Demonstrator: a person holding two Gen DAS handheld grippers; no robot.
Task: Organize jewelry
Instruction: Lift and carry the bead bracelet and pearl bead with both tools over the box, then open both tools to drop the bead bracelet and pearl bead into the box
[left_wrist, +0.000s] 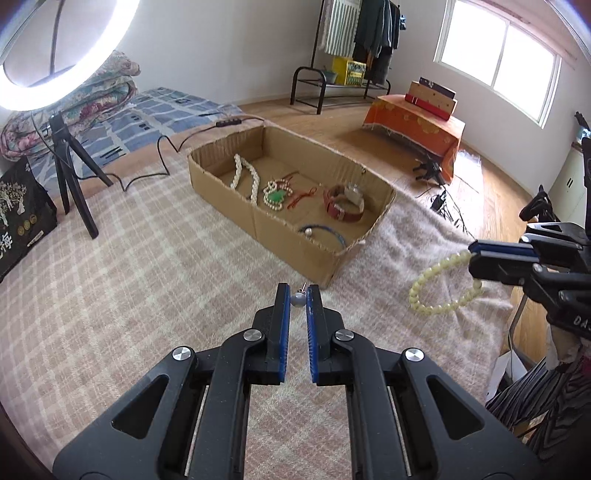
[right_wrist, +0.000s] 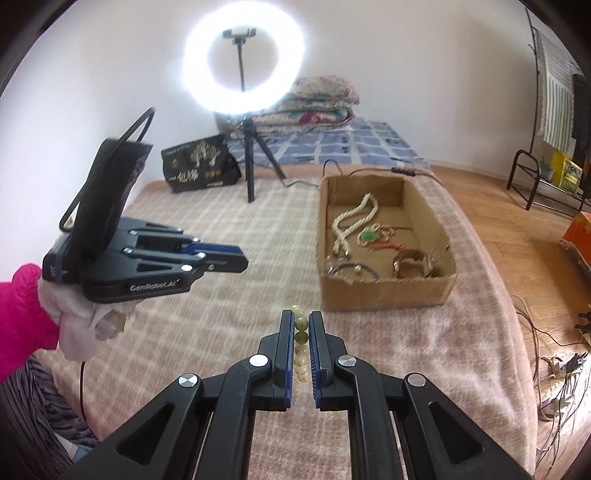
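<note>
Left wrist view shows the left gripper (left_wrist: 298, 295) raised above the checked blanket (left_wrist: 147, 258) on the bed, its jaws drawn close and pinching a small pearl stud earring (left_wrist: 298, 299) at the very tips, the pin poking up past them. Holding so tiny a piece at the tips likely keeps it in sight and makes for a clean drop. Ahead lies the cardboard box (left_wrist: 229, 192) with its top cut away, so pieces can be lowered straight in; already inside are a pearl necklace (left_wrist: 243, 177), a bead string with a green pendant (left_wrist: 276, 197), a red-strapped watch (left_wrist: 343, 206) and a blue cord bracelet (left_wrist: 325, 230). Off to the side, the right gripper (left_wrist: 476, 254) is clamped on a pale bead bracelet (left_wrist: 439, 288), whose loop hangs free below it, clear of the blanket. Right wrist view confirms this: several beads (right_wrist: 301, 347) sit in a line between nearly closed jaws, with the box (right_wrist: 388, 291) just ahead and slightly to one side. Both pieces seem to be on their way to the box, neither yet over it. A ring light (right_wrist: 243, 59) on a tripod stands behind the bed.
</note>
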